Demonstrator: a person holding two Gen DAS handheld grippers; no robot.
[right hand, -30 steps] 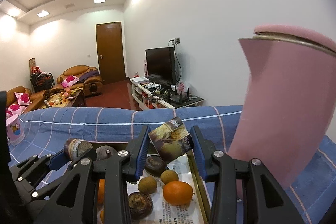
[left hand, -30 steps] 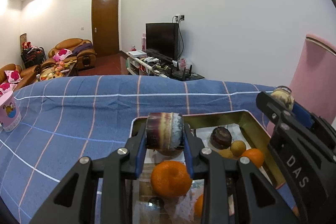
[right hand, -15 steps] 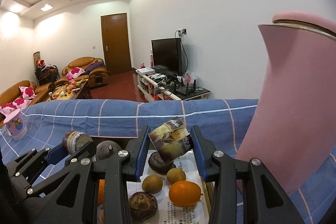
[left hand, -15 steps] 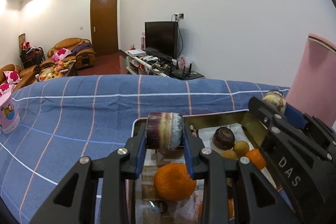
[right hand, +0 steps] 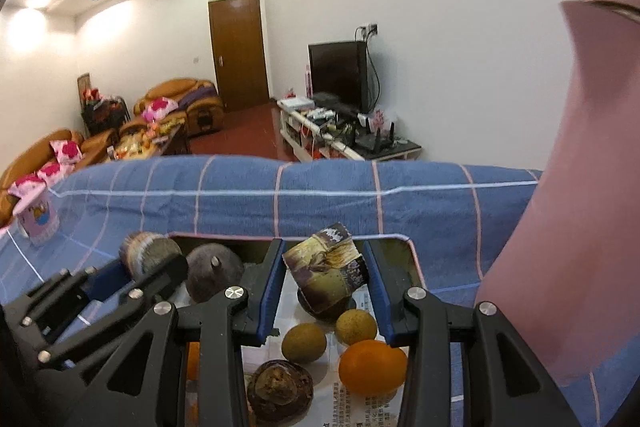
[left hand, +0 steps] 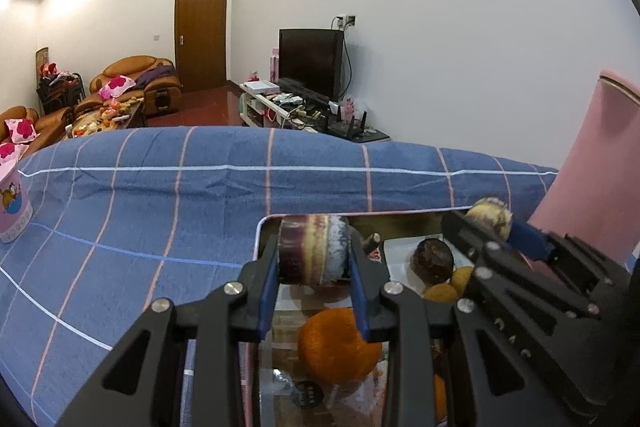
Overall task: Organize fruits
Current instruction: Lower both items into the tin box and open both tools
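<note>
A metal tray [left hand: 261, 227] lined with paper sits on the blue checked cloth and holds several fruits. My left gripper [left hand: 314, 261] is shut on a brown banded fruit chunk [left hand: 313, 254], held above the tray's back left part, over a large orange [left hand: 338, 347]. My right gripper [right hand: 325, 277] is shut on a yellowish-brown fruit chunk [right hand: 326, 271], held tilted above the tray's back right part [right hand: 412, 255], over two small yellow-green fruits [right hand: 304, 343]. A small orange [right hand: 372, 367] and dark brown fruits [right hand: 280, 391] lie below. Each gripper shows in the other's view.
A pink chair back [right hand: 580, 207] rises close at the right of the tray. A pink cup [left hand: 12, 207] stands on the cloth at far left. The blue cloth [left hand: 160, 207] spreads left and behind the tray. The living room lies beyond.
Both grippers have kept hold of their chunks. The right gripper has drifted slightly left toward the left one; the tray sits a little lower and more to the right in the left wrist view.
</note>
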